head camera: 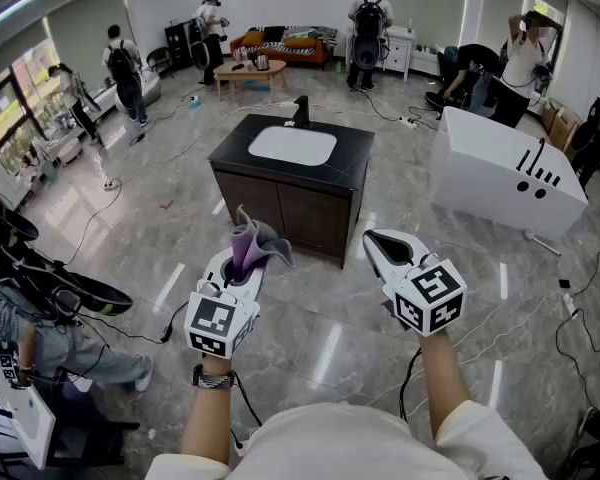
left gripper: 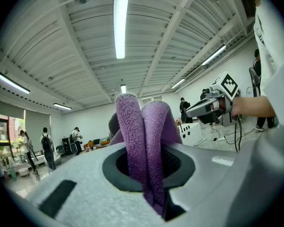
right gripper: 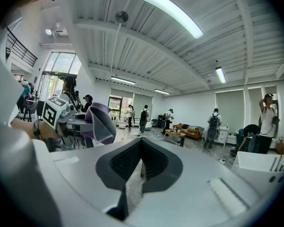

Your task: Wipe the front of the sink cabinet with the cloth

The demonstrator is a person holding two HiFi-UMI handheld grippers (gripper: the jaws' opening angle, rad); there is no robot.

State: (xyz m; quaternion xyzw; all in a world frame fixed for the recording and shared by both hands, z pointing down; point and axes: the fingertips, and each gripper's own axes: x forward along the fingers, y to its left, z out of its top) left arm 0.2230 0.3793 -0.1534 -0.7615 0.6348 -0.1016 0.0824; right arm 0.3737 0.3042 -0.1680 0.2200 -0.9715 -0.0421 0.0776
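The sink cabinet (head camera: 290,203) is dark brown with a black top, a white basin (head camera: 292,145) and a black tap (head camera: 301,111); it stands on the floor ahead of me. My left gripper (head camera: 242,268) is held up in front of its doors, some way off, shut on a purple cloth (head camera: 252,245) that sticks up from the jaws. The same purple cloth (left gripper: 144,141) fills the jaws in the left gripper view. My right gripper (head camera: 385,249) is shut with nothing in it, level with the left one. The cloth (right gripper: 97,122) also shows in the right gripper view.
A large white box (head camera: 505,173) lies tilted to the cabinet's right. Cables (head camera: 105,203) run over the grey floor. A seated person's legs (head camera: 55,353) are at my near left. Several people stand at the back near a sofa (head camera: 283,46) and a low table (head camera: 250,71).
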